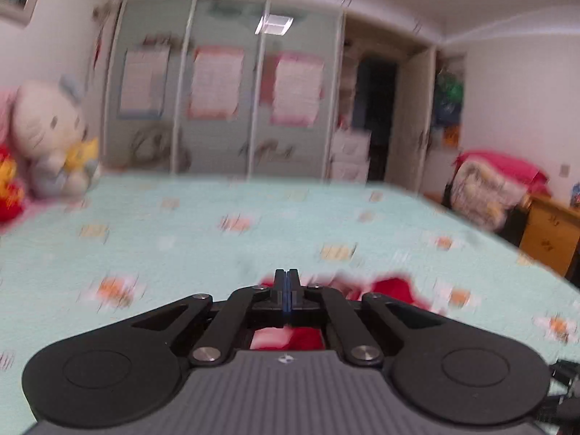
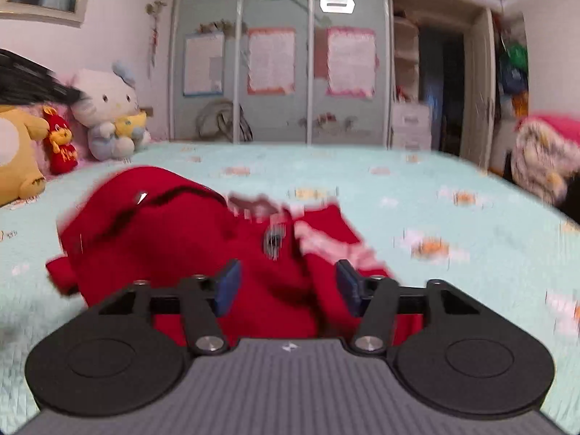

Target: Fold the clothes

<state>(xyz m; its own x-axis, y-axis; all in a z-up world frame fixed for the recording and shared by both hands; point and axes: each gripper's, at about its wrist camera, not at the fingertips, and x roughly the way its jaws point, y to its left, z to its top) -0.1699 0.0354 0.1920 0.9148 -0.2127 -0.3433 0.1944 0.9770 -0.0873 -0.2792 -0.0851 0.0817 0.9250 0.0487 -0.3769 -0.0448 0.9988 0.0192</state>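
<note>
Red garment (image 2: 174, 239) lies crumpled on the bed (image 2: 417, 188), a heaped lump with pink-striped trim toward its right side. No clear long axis, roughly left-right across the right wrist view.

Right gripper (image 2: 288, 286) is nearer: cloth sits directly ahead of and under its jaws, which stand about half open. Blue pads flank the fabric but don't press it, so nothing held.

Left gripper (image 1: 286, 282): jaws fully closed, pads together. Red cloth shows just beyond and below the tips; can't tell if a thin edge is pinched.

Plush cat (image 2: 108, 108) sits at the bed's far left corner, well apart.
</note>
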